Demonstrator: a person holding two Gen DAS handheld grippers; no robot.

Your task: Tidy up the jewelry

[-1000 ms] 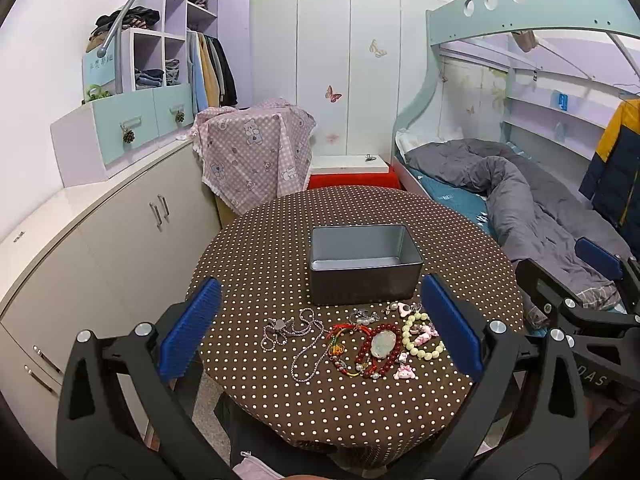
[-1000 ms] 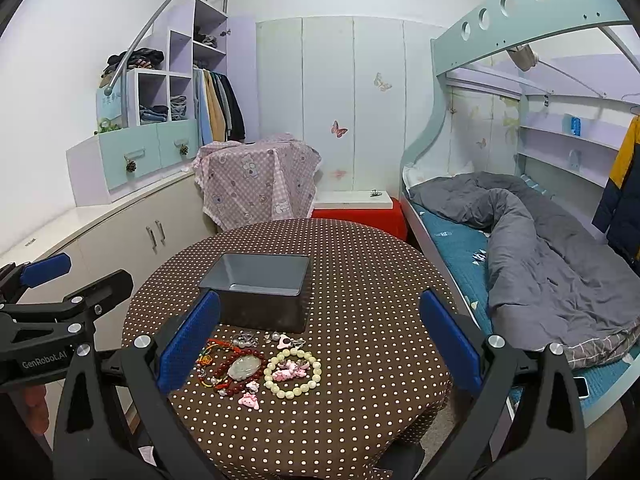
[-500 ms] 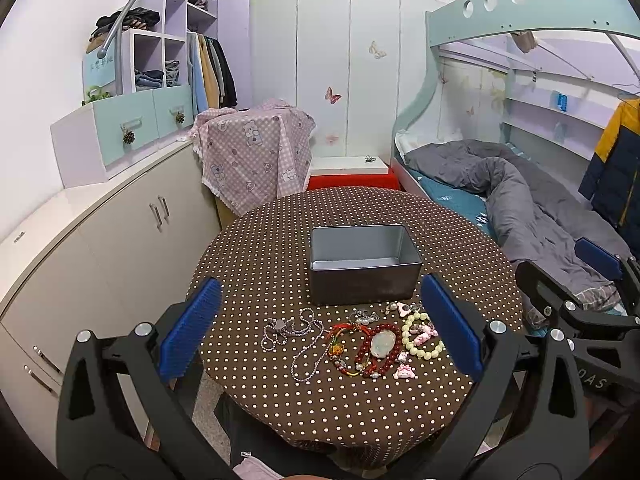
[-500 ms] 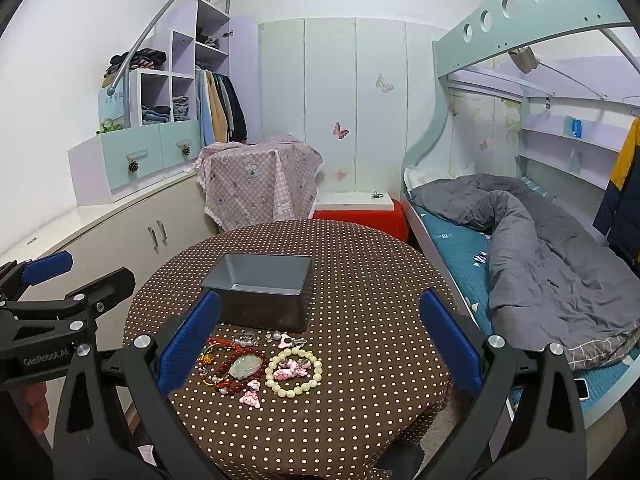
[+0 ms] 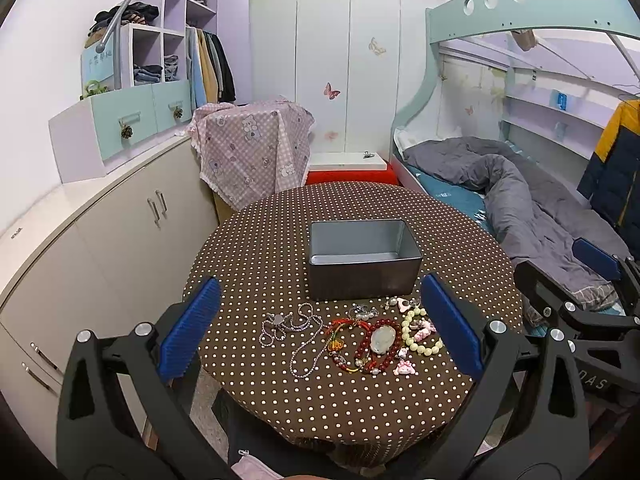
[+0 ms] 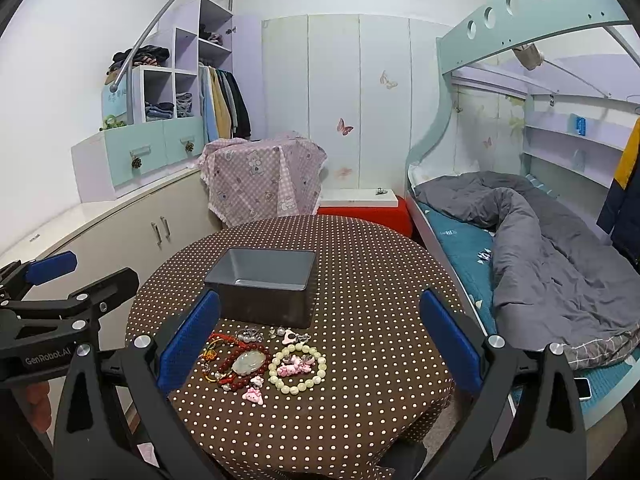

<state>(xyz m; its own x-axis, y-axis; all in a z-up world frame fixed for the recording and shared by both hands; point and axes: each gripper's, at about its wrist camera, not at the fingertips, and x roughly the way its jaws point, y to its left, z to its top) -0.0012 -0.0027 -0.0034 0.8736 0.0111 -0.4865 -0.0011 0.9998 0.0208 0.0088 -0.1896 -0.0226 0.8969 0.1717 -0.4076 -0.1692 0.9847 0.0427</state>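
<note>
Both the left gripper (image 5: 320,330) and right gripper (image 6: 320,334) are hovering with fingers spread wide, holding nothing. Jewelry (image 5: 352,336) is lying scattered on the polka-dot table (image 5: 256,264), just in front of an empty grey tin (image 5: 362,258).

Small bedroom, white walls. Round tabletop (image 5: 260,264) under a brown polka-dot cloth. Left: long cream cabinet run (image 5: 120,216) with lilac cube shelving (image 5: 160,52) and teal drawers (image 5: 140,118) on top, clothes hanging beside. Back: pale wardrobe doors (image 5: 340,60) with butterfly stickers, a pink checked cloth (image 5: 252,152) draped over something, red box (image 5: 352,178). Right: teal bunk bed (image 6: 520,12), grey duvet (image 6: 540,232).
</note>
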